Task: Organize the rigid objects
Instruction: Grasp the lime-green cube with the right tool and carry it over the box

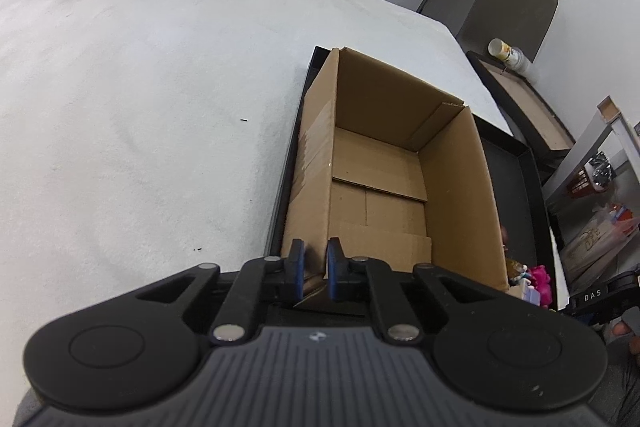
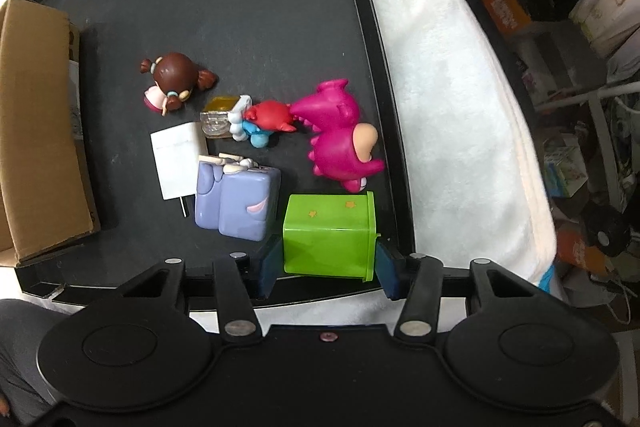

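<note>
An open, empty cardboard box [image 1: 380, 179] stands in a black tray [image 1: 516, 163] on a white cloth. My left gripper [image 1: 316, 273] is shut on the box's near wall at its corner. In the right wrist view my right gripper [image 2: 326, 259] is open around a green cube-shaped box [image 2: 328, 233], one finger on each side. Beyond it on the tray [image 2: 240, 7] lie a pink dinosaur figure [image 2: 340, 135], a purple block toy [image 2: 236, 201], a white card [image 2: 178, 159], a red-and-blue figure [image 2: 264, 123], a small clear jar [image 2: 216, 119] and a brown-haired doll [image 2: 174, 79].
The cardboard box's side [image 2: 36, 131] is at the left of the right wrist view. The white cloth [image 2: 452, 107] hangs over the table edge at right, with cluttered shelves beyond. The toys also show at the box's right [image 1: 536, 281].
</note>
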`<state>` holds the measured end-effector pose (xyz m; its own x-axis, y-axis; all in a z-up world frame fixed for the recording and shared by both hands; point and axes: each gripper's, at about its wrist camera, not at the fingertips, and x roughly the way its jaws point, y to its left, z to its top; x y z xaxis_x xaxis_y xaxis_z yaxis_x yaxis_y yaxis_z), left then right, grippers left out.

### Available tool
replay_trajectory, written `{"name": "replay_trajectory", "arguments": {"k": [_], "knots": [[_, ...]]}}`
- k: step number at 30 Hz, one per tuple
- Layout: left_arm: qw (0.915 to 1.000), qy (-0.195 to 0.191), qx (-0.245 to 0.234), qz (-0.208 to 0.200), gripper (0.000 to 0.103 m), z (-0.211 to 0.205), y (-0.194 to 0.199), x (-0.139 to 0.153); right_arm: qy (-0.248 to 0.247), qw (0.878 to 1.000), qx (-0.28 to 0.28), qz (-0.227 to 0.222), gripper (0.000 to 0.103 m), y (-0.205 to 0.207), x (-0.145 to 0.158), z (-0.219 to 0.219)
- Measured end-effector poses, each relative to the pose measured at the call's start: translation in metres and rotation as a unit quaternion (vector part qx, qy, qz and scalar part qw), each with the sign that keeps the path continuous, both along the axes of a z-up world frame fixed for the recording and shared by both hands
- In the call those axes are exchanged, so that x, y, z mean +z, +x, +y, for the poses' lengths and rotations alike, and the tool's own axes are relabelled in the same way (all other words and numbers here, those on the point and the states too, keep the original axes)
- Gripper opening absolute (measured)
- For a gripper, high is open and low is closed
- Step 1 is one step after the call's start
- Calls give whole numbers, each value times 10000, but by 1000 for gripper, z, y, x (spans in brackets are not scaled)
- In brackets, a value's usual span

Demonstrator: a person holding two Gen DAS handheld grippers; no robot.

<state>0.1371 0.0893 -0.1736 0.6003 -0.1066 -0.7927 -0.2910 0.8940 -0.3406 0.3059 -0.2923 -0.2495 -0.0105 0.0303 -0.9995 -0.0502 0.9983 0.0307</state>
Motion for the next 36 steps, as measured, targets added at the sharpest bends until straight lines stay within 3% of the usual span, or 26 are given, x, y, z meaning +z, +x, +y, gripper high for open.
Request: {"name": "replay_trajectory", "arguments": {"k": [14,36], "knots": [[9996,-51,-109,-251,11,2,-11,5,79,9975,228,-657,48,-18,40,8],[9997,-93,-186,-144,10,2,-8,2,550,9876,584,-1351,48,-26,104,54]]}}
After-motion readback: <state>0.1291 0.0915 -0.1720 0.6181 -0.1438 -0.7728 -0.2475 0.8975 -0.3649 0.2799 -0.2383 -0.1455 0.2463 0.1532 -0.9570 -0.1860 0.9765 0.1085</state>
